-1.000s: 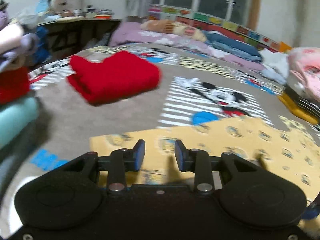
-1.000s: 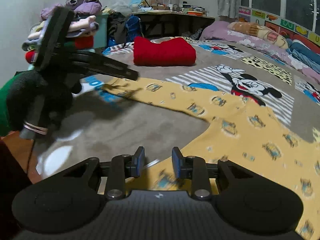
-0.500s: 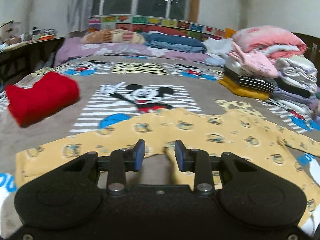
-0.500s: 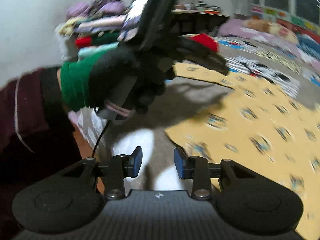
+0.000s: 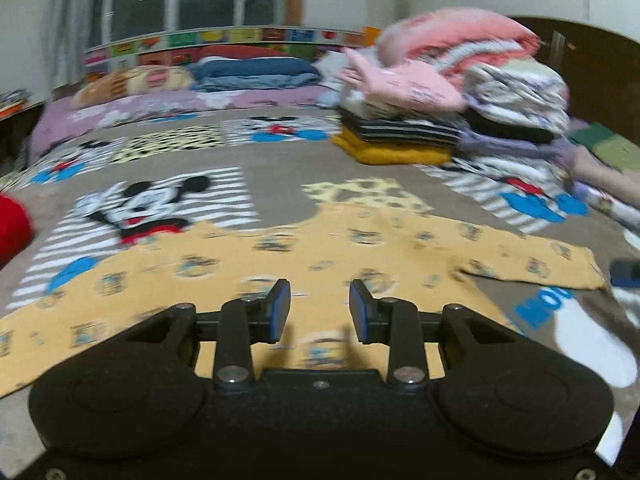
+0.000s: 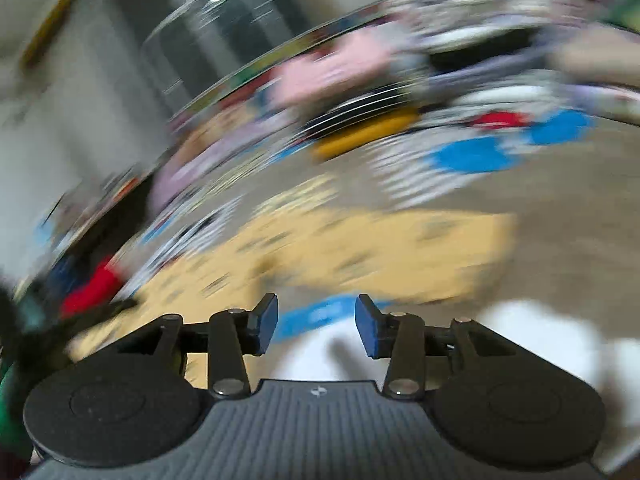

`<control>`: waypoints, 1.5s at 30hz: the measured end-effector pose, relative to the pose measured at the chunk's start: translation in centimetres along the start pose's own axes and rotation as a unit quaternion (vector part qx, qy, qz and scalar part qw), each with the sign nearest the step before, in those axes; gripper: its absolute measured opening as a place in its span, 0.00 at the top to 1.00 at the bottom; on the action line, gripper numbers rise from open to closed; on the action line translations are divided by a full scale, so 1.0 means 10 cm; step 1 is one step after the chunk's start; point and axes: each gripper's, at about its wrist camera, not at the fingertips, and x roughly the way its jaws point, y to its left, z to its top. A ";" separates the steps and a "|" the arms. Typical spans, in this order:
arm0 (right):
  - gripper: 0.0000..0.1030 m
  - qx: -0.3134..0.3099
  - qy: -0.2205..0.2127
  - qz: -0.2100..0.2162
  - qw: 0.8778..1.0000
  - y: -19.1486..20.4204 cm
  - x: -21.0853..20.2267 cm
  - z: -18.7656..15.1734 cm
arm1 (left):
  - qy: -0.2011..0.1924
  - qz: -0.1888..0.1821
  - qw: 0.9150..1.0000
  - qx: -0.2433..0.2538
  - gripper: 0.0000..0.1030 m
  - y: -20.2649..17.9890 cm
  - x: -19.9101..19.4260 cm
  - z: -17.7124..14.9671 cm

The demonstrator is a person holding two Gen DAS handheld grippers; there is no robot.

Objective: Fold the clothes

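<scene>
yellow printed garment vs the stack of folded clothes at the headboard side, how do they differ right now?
The yellow printed garment lies spread flat in a single layer; the stack of folded clothes is piled high in many layers. The garment sits just ahead of the open left gripper; the stack sits farther back. The garment is one colour with a repeated print; the stack mixes pink, striped, black and mustard pieces. Both rest on the Mickey Mouse blanket.

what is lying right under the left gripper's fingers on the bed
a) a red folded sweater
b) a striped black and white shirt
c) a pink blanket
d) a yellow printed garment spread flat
d: in the left wrist view the left gripper is open and empty, and the yellow printed garment lies spread flat on the Mickey Mouse bedspread directly beneath and ahead of its fingers.
</scene>
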 end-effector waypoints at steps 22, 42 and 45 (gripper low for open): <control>0.91 0.085 -0.034 -0.029 0.995 -0.84 0.52 0.27 | 0.057 -0.031 0.998 0.010 0.81 -0.69 0.73 0.08; 0.76 0.113 -0.055 -0.046 0.991 -0.94 0.46 0.30 | 0.050 -0.042 0.998 -0.025 0.81 -0.52 0.71 0.26; 0.72 0.110 -0.051 -0.041 0.992 -0.94 0.47 0.30 | 0.039 -0.039 0.998 -0.043 0.81 -0.51 0.84 0.48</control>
